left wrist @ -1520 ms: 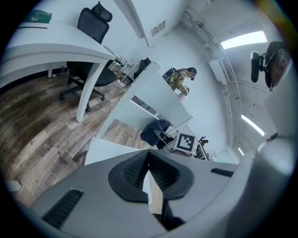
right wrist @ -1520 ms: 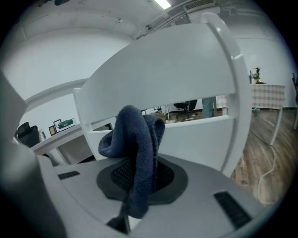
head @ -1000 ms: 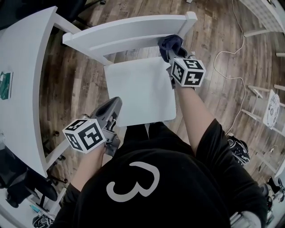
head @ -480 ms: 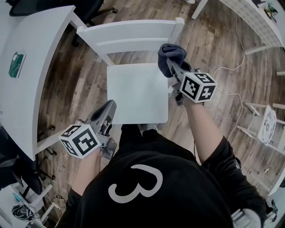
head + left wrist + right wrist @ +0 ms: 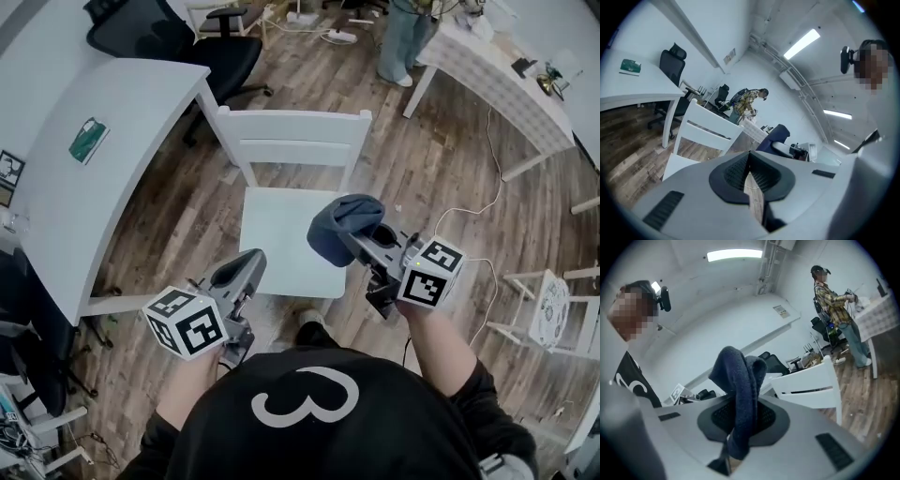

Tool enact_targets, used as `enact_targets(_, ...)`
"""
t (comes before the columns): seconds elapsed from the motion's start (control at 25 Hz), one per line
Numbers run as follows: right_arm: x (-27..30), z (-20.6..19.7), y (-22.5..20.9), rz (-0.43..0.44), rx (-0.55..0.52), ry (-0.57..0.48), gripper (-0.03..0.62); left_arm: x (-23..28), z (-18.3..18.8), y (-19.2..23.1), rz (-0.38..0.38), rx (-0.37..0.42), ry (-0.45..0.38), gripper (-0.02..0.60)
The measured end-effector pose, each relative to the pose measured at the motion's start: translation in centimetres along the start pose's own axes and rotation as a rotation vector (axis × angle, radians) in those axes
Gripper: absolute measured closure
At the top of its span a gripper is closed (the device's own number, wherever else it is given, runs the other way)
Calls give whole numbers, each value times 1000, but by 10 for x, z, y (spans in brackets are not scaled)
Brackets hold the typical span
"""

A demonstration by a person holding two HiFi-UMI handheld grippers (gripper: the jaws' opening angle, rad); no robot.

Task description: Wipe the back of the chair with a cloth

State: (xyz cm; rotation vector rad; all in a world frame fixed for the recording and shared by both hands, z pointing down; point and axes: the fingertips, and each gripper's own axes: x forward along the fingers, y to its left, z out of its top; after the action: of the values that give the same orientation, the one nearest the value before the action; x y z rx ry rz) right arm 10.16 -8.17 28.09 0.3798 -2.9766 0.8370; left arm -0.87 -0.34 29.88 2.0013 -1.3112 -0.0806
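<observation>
The white chair (image 5: 295, 133) stands ahead of me, its slatted back on the far side and its seat (image 5: 277, 239) nearer. My right gripper (image 5: 352, 234) hangs above the seat's right front corner, shut on a bunched dark blue cloth (image 5: 339, 223), clear of the chair back. In the right gripper view the cloth (image 5: 740, 390) drapes over the jaws, with the chair (image 5: 806, 385) beyond. My left gripper (image 5: 244, 267) is shut and holds nothing, near the seat's left front corner. The left gripper view shows the chair (image 5: 705, 133) and the cloth (image 5: 776, 137) ahead.
A white desk (image 5: 94, 197) with a green book (image 5: 86, 141) runs along the left, a black office chair (image 5: 164, 33) behind it. A person (image 5: 405, 37) stands by a covered table (image 5: 497, 75) at the top right. A cable (image 5: 487, 234) crosses the wooden floor on the right.
My right gripper has come off the right end of the chair back and drawn back towards me with the cloth. The chair now lies further off. The left gripper stays shut.
</observation>
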Motion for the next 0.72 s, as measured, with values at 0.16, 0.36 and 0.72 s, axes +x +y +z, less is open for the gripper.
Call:
enact_targets(0.16,-11,1,63,55,-32,-2,543,-27,14,-40,-72,75,-30,568)
enact_targets(0.36,-34,1,140,61,-83,-35,543,-77,12,-89,-174,161,-62,568)
enact_targets(0.72,-75,-48,276,61,-27,-165,543,-214,-35,-139,-237,234,-131,568)
